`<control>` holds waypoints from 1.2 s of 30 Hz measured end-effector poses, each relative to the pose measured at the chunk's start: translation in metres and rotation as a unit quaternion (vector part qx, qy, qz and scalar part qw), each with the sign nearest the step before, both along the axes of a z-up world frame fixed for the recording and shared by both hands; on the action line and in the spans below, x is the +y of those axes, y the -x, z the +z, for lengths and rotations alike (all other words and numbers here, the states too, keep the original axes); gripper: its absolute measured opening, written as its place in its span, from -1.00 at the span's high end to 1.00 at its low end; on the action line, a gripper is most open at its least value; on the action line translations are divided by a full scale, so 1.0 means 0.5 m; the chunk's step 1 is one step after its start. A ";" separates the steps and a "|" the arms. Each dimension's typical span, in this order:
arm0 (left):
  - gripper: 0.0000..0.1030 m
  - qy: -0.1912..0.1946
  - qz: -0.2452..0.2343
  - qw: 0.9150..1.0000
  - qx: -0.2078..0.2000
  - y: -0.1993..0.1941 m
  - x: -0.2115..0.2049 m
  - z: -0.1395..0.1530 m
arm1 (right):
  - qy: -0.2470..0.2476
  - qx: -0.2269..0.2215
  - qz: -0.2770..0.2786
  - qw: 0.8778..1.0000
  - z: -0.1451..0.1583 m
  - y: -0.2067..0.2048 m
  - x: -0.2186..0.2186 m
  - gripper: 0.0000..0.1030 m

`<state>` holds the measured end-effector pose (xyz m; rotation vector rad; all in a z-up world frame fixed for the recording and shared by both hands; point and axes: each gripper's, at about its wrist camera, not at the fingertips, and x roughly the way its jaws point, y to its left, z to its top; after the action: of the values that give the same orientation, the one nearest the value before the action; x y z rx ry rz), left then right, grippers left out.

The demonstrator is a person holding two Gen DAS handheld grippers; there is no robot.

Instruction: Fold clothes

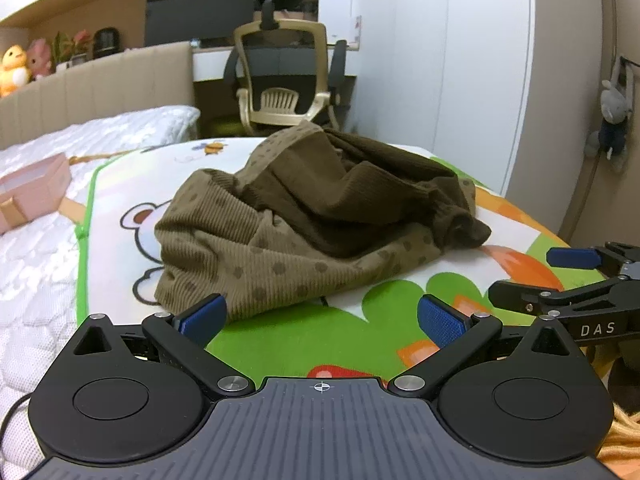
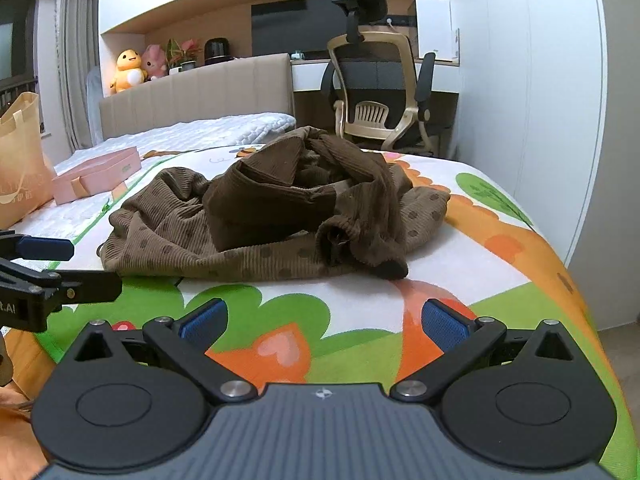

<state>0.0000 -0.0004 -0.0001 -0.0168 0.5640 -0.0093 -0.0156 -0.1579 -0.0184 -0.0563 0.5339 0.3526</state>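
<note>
A brown ribbed garment with darker dots (image 1: 312, 216) lies crumpled in a heap on a colourful cartoon mat (image 1: 360, 320) on the bed. It also shows in the right wrist view (image 2: 276, 216). My left gripper (image 1: 320, 318) is open and empty, just short of the garment's near hem. My right gripper (image 2: 324, 324) is open and empty, over the mat (image 2: 360, 304), a little back from the garment. The right gripper also shows at the right edge of the left wrist view (image 1: 576, 276). The left gripper shows at the left edge of the right wrist view (image 2: 48, 264).
A pink box (image 2: 96, 176) lies on the white mattress (image 2: 192, 132) to the left. A tan paper bag (image 2: 20, 164) stands at far left. An office chair (image 2: 380, 84) stands behind the bed. A white wardrobe (image 2: 528, 80) runs along the right.
</note>
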 end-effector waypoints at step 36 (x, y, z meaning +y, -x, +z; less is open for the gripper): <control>-1.00 0.001 0.006 0.999 0.040 -0.016 0.000 -0.018 | -0.011 0.019 0.000 1.000 -0.008 -0.007 -0.002 -1.00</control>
<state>0.0082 -0.0004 -0.0092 -0.0220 0.6440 0.0017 -0.0122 -0.1591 -0.0224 -0.0282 0.5670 0.3598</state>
